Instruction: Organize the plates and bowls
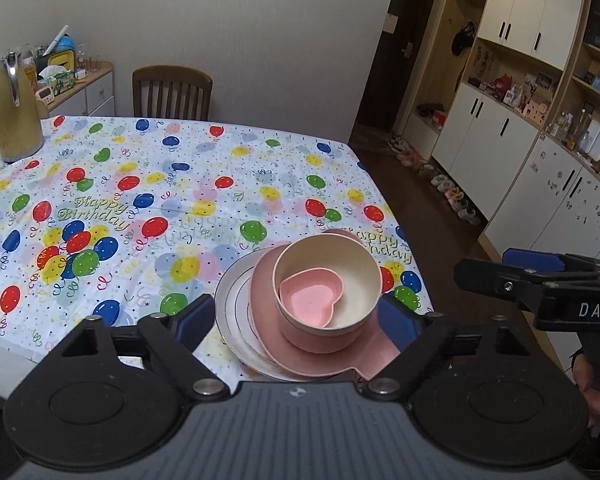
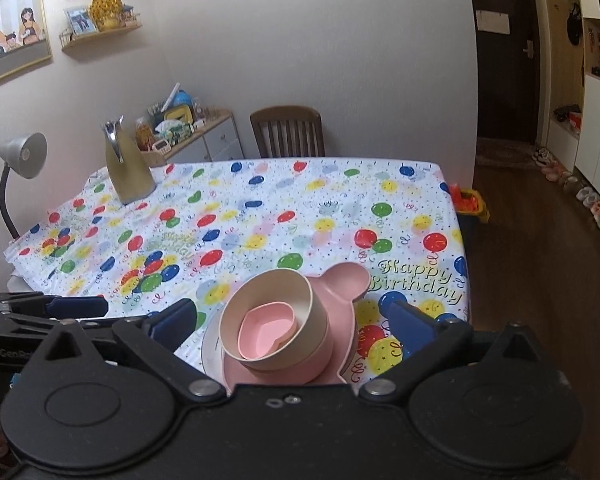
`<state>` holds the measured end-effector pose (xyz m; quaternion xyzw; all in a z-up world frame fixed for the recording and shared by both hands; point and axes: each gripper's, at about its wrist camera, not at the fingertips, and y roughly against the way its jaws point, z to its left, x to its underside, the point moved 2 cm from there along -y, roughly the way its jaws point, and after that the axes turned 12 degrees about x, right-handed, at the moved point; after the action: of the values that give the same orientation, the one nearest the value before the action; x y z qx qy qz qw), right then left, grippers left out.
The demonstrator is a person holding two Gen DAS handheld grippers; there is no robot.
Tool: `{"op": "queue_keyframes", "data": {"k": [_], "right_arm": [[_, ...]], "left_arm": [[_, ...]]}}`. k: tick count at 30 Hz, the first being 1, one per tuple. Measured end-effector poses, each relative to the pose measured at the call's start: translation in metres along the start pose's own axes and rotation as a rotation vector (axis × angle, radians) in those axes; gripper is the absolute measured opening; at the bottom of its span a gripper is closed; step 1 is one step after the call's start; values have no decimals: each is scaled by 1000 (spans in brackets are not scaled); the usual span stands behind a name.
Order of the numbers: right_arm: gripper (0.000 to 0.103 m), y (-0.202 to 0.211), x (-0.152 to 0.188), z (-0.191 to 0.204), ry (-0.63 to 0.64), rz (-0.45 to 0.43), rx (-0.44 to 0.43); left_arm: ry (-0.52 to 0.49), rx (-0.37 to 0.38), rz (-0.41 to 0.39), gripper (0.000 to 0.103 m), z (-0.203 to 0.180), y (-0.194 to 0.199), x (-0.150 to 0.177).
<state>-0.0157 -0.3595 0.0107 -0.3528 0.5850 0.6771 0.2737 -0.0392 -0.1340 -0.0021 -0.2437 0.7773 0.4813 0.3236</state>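
A stack of dishes sits near the table's front right corner. A white plate [image 1: 232, 300] with a gold line lies at the bottom, a pink bear-shaped plate [image 1: 266, 280] on it, then a pink bowl [image 1: 320, 338], a cream bowl [image 1: 356, 300] and a small pink heart-shaped dish [image 1: 312, 300] nested inside. The stack also shows in the right wrist view [image 2: 276, 320]. My left gripper [image 1: 296, 320] is open, its blue pads either side of the stack. My right gripper [image 2: 292, 324] is open around the stack too; it also shows in the left wrist view [image 1: 540, 276].
The table [image 1: 140, 184] has a balloon-print cloth. A gold jug [image 2: 128, 168] stands at its far left, a grey lamp [image 2: 20, 160] beside it. A wooden chair [image 2: 288, 132] is behind the table. Cabinets [image 1: 500, 128] and shoes line the right wall.
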Motion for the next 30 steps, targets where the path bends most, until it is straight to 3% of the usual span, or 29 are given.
{"op": "queue_keyframes", "data": {"k": [2,13,30], "right_arm": [[103,5,3,-1,-10,-12,-4],[103,24,14,-3,-72,-85,-16],[103,22,17,3,-61,-16,-13]], "left_arm": [[-3,1,-12,103,-1,4,3],[19,-24,-15,103,-5,14,11],[28,-43,-11,103,-9,9,11]]}}
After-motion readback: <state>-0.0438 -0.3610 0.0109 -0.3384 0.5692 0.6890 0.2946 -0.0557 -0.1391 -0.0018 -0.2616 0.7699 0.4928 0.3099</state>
